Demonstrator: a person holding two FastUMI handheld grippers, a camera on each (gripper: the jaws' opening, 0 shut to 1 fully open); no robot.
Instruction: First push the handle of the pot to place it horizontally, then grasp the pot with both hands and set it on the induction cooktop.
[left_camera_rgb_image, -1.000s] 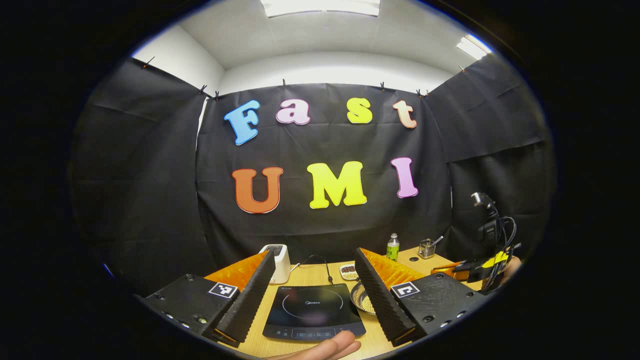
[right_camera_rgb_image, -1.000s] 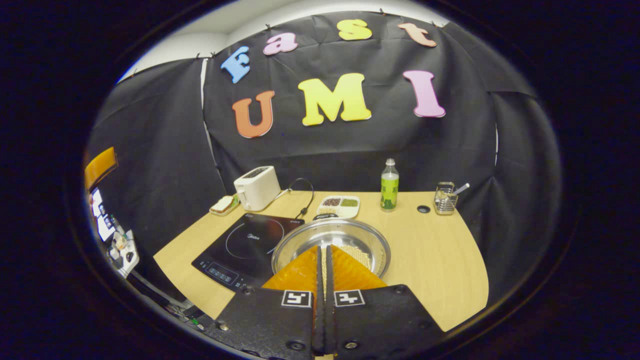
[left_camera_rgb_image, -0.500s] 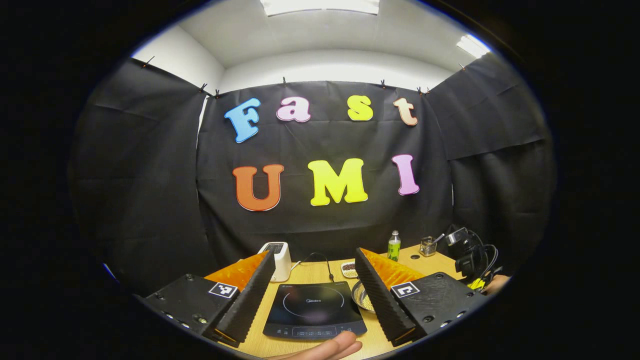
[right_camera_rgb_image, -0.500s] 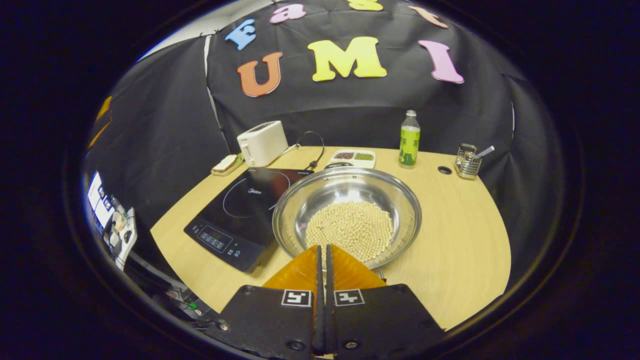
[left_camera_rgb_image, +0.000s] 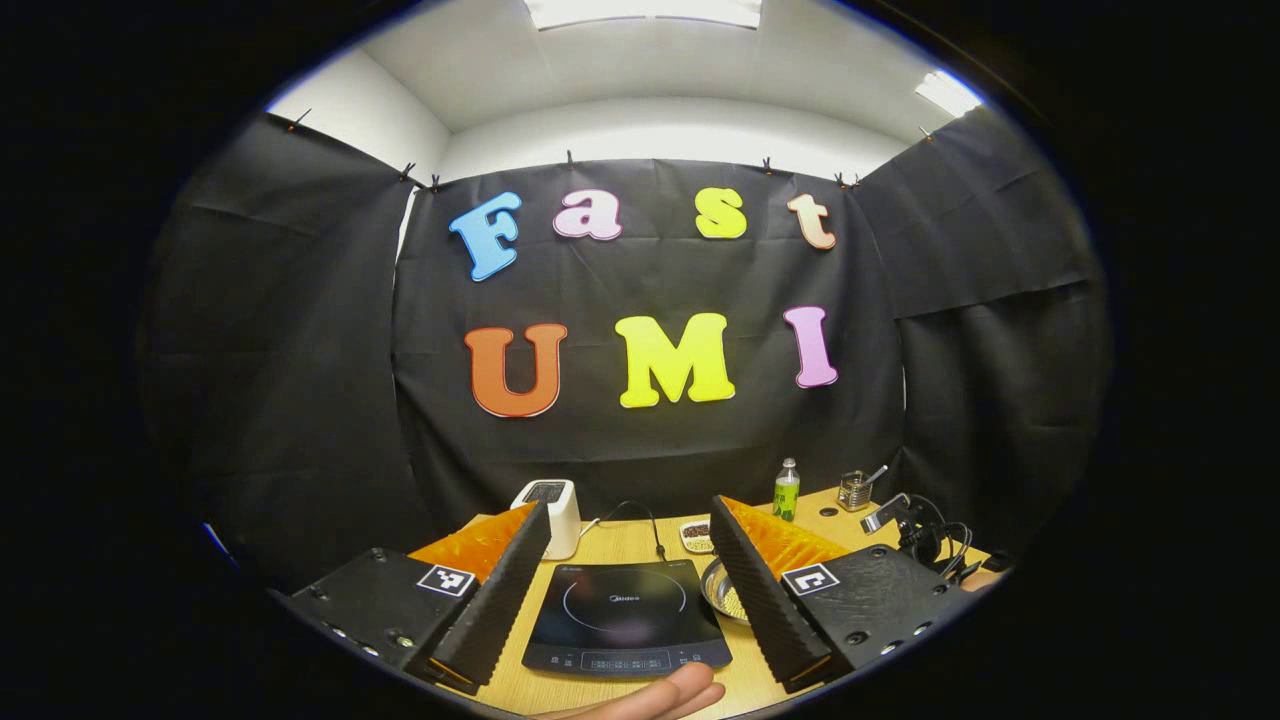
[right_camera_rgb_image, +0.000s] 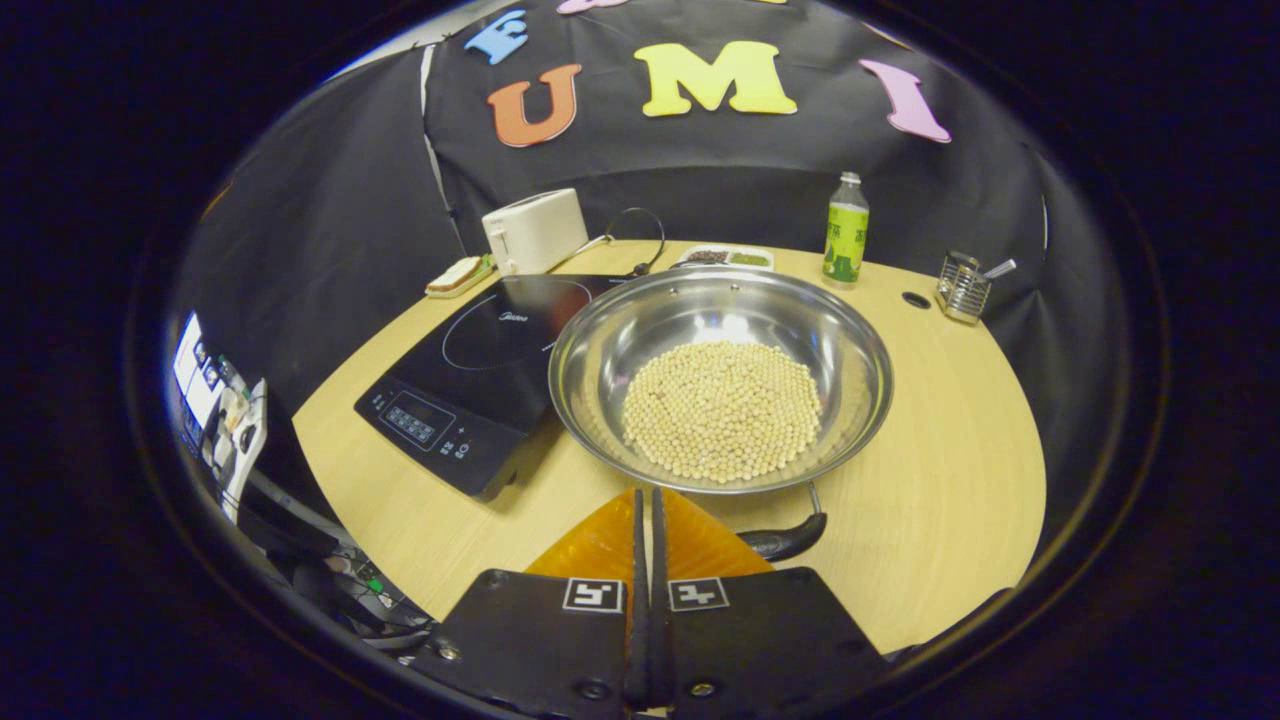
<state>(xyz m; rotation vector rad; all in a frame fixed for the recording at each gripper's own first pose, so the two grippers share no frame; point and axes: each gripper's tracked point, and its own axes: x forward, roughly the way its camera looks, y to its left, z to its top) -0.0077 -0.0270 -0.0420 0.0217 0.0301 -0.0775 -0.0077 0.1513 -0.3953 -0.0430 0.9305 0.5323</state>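
- Steel pot (right_camera_rgb_image: 720, 375) sits at the centre of the right gripper view on the wooden table (right_camera_rgb_image: 940, 480), with pale beans heaped in its bottom.
- Closest at the bottom edge of that view, the right gripper (right_camera_rgb_image: 647, 520) has its fingers pressed together with nothing between them; their tips lie just below the pot's near rim.
- Just right of those tips, the pot's dark handle (right_camera_rgb_image: 785, 540) hangs under the rim on wire loops.
- Left of the pot and close beside it lies the induction cooktop (right_camera_rgb_image: 470, 370), with nothing on it.
- Farther back, along the upper part, stand a toaster (right_camera_rgb_image: 535, 230), a divided dish (right_camera_rgb_image: 728, 258), a green bottle (right_camera_rgb_image: 846, 232) and a wire holder (right_camera_rgb_image: 965, 288).
- In the left gripper view, the left gripper (left_camera_rgb_image: 625, 560) is spread wide at the bottom, above the cooktop (left_camera_rgb_image: 625, 615); a fingertip (left_camera_rgb_image: 660, 695) shows at the bottom edge, and the pot's rim (left_camera_rgb_image: 722, 592) peeks out beside the right-hand finger.
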